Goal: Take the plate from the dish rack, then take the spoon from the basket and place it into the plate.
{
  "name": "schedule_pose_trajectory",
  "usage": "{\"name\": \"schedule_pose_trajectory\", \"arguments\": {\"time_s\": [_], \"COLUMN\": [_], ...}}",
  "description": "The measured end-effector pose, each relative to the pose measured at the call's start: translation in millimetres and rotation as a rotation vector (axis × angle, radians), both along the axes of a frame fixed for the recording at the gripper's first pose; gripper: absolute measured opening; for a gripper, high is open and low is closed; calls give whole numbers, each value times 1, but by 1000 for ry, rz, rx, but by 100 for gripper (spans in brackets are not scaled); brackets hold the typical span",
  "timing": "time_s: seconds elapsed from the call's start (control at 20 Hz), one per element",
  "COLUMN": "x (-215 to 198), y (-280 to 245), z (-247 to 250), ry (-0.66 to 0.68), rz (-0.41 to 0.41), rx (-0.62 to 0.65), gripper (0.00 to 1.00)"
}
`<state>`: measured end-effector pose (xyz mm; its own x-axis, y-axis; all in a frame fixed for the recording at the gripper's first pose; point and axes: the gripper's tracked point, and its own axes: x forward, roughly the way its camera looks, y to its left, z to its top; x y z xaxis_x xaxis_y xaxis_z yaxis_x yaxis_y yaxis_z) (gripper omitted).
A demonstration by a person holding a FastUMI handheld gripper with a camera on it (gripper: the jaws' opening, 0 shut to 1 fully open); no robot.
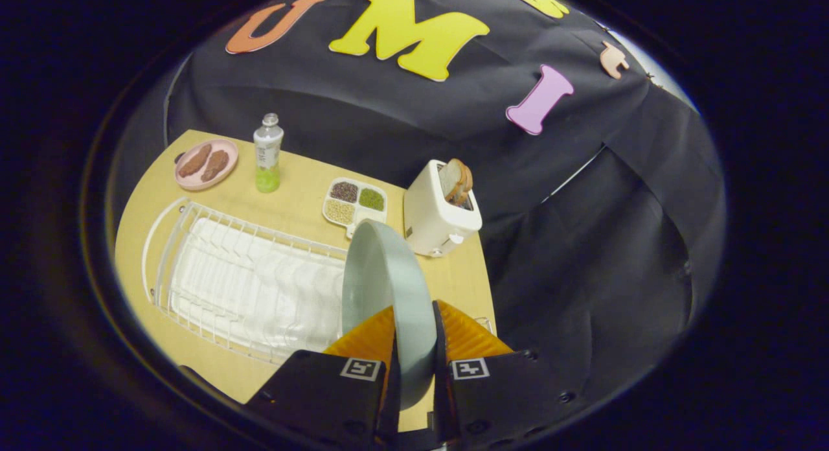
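Observation:
A pale grey-green plate (383, 276) stands on edge between my fingers, and my gripper (414, 313) is shut on its rim. The plate is held over the near right end of the white wire dish rack (246, 282), whether it still touches the rack I cannot tell. The rack's slots beside the plate hold nothing.
On the wooden table (298, 179) beyond the rack stand a white toaster (437, 214) with bread slices, a divided tray of grains (355, 201), a bottle with green liquid (267, 154) and a pink plate with brown food (206, 164). The table's right edge runs just past the toaster.

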<state>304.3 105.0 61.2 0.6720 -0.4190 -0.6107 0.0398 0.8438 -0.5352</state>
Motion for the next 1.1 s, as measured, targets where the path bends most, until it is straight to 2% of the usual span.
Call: {"name": "schedule_pose_trajectory", "arguments": {"time_s": [0.15, 0.3, 0.45, 0.6, 0.85, 1.1], "x": [-26, -58, -98, -143, -184, -197], "y": [18, 46, 69, 76, 62, 43], "z": [5, -15, -55, -88, -142, -207], "ry": [-26, 1, 34, 36, 24, 43], "rz": [58, 153, 255, 328, 311, 282], "rx": [72, 236, 409, 518, 644, 700], "gripper": [26, 26, 26, 26, 26, 26]}}
